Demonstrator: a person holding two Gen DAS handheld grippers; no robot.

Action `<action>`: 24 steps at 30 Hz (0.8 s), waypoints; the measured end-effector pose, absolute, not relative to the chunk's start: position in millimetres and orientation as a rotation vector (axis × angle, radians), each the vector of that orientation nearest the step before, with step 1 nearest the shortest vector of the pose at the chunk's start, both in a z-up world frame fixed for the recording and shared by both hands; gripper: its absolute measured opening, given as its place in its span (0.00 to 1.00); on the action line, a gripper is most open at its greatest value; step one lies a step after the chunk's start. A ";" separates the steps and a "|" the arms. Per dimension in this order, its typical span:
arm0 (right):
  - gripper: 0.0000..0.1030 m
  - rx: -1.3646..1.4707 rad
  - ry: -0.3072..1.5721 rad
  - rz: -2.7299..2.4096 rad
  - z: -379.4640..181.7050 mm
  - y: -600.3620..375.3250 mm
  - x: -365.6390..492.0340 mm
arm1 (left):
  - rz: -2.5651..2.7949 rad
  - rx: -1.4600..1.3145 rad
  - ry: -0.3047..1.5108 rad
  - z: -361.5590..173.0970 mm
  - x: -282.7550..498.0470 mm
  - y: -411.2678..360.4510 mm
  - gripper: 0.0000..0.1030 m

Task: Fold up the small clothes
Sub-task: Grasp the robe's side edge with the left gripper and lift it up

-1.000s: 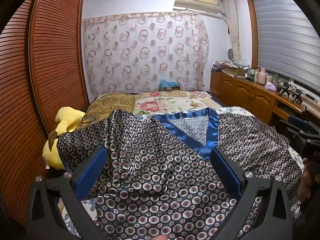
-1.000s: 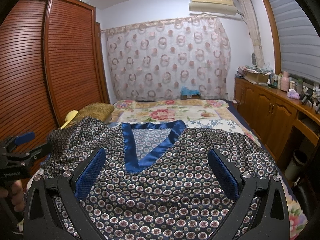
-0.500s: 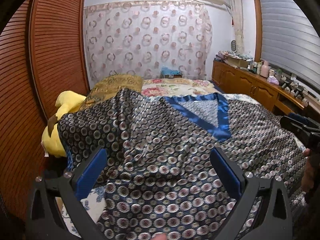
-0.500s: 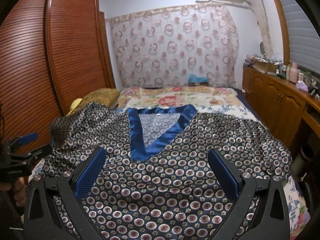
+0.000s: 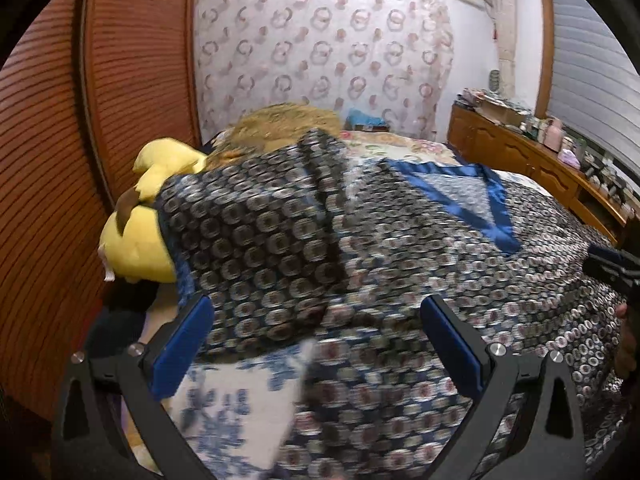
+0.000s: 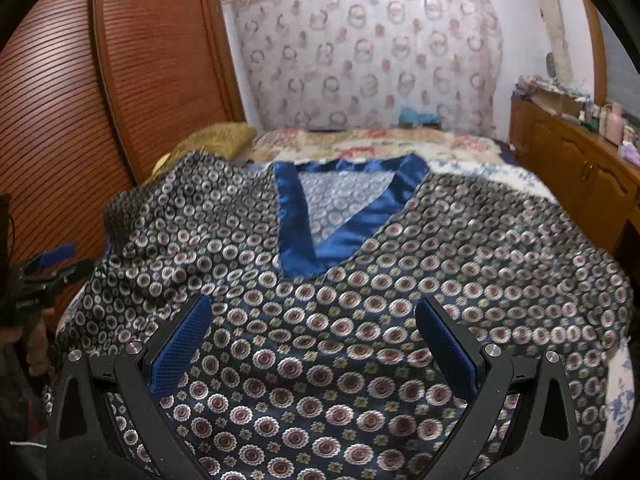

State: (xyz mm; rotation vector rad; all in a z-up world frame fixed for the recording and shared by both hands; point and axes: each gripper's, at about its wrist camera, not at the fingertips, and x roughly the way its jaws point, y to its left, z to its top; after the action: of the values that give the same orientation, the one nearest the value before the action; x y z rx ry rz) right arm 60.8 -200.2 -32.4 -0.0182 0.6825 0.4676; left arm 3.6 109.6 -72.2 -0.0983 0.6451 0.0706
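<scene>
A dark blue patterned shirt with a shiny blue V-neck collar lies spread front-up on the bed. It also shows in the left wrist view, blurred, with its left sleeve rumpled and raised. My left gripper is open and empty, low over the shirt's left bottom edge. My right gripper is open and empty over the shirt's lower middle. Each gripper shows at the edge of the other's view.
A yellow plush toy and a golden pillow lie at the bed's left by the wooden wardrobe. A wooden cabinet with clutter runs along the right. The floral bedsheet shows beside the shirt.
Both grippers have moved lower and nearer to the shirt. The left view has swung left, showing bedsheet under the shirt's edge. Both stay open.
</scene>
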 end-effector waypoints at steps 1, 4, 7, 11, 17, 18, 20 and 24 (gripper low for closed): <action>1.00 -0.018 0.696 0.476 -35.3 -198.4 61.7 | 0.076 -0.113 0.644 -73.1 2.5 117.1 0.99; 1.00 -0.022 0.743 0.505 -44.6 -191.0 65.3 | 0.065 -0.164 0.642 -75.6 1.4 138.9 0.97; 1.00 -0.022 0.776 0.515 -52.4 -185.5 67.4 | 0.066 -0.186 0.653 -79.1 4.4 155.2 0.91; 1.00 -0.045 0.807 0.531 -59.6 -175.8 69.2 | 0.073 -0.206 0.673 -83.1 11.6 176.1 0.83; 1.00 -0.091 0.792 0.566 -59.0 -165.2 63.4 | 0.084 -0.213 0.714 -89.4 31.6 205.2 0.77; 1.00 -0.096 0.794 0.571 -58.6 -163.7 63.3 | 0.076 -0.219 0.729 -91.4 36.4 209.0 0.76; 1.00 -0.098 0.811 0.579 -59.4 -159.6 65.0 | 0.063 -0.233 0.748 -95.2 43.0 214.5 0.71; 1.00 -0.113 0.864 0.612 -63.4 -152.2 66.6 | 0.033 -0.251 0.800 -106.3 52.4 216.9 0.64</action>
State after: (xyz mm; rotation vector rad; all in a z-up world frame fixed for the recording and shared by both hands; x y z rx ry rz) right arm 66.6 -152.2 -63.4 -0.1126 0.8641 0.6119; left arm 52.4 216.9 -106.3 -0.2510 0.7999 0.0330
